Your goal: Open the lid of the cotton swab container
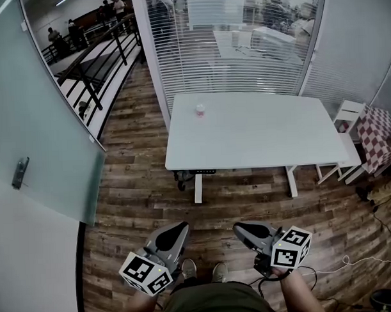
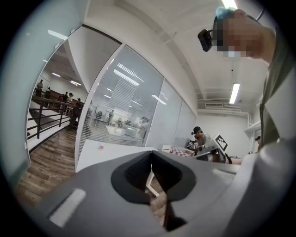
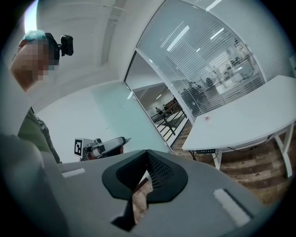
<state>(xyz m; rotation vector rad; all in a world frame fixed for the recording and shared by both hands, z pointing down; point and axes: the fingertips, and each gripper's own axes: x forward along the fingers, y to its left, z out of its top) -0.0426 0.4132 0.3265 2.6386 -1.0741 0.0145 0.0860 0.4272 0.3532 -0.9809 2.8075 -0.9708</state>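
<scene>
A small pinkish cotton swab container [image 1: 200,110] stands near the far left edge of the white table [image 1: 259,140]. It shows as a tiny speck in the left gripper view [image 2: 101,147] and in the right gripper view [image 3: 207,118]. My left gripper [image 1: 183,227] and right gripper [image 1: 237,228] hang low over the wooden floor, well short of the table. Both are shut with nothing between the jaws. The right gripper's marker cube [image 2: 221,141] appears in the left gripper view, and the left gripper [image 3: 104,146] appears in the right gripper view.
A glass wall with blinds [image 1: 236,42] runs behind the table. A frosted glass panel [image 1: 34,126] stands at the left, beside a railing [image 1: 93,66]. A white stool [image 1: 348,115] and a checkered seat [image 1: 379,136] sit at the table's right end. A cable [image 1: 334,265] lies on the floor.
</scene>
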